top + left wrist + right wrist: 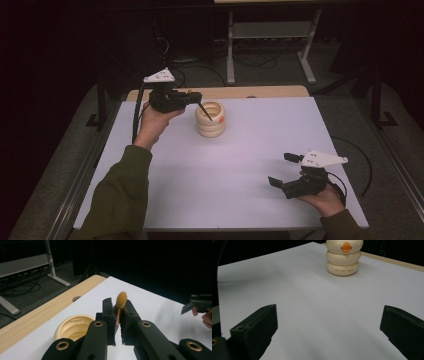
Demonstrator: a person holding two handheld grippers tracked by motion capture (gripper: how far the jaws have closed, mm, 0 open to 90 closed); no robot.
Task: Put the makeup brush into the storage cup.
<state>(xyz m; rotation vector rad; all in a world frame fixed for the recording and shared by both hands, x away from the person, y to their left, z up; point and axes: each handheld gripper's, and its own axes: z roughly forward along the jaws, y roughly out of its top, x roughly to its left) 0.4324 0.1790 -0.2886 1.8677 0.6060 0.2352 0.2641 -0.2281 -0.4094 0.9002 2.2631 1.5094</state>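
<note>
A cream pot [210,120] made of three stacked rings stands on the white table, mouth open; the right gripper view shows an orange mark on its side [346,247]. My left gripper [199,100] hovers just left of the pot and is shut on a thin brush [206,111]. The brush's dark shaft slants down over the pot's mouth. In the left gripper view its tan rounded tip [121,300] sticks out past the closed jaws of the left gripper [117,306], with the pot [73,326] below left. My right gripper [283,170] rests open near the front right, holding nothing.
The white table top [240,165] has a wooden strip [260,92] along its far edge, with a small hole in it [76,299]. Beyond the table stand a metal desk frame [270,35] and loose cables on the floor. In the right gripper view the right gripper [329,311] faces the pot.
</note>
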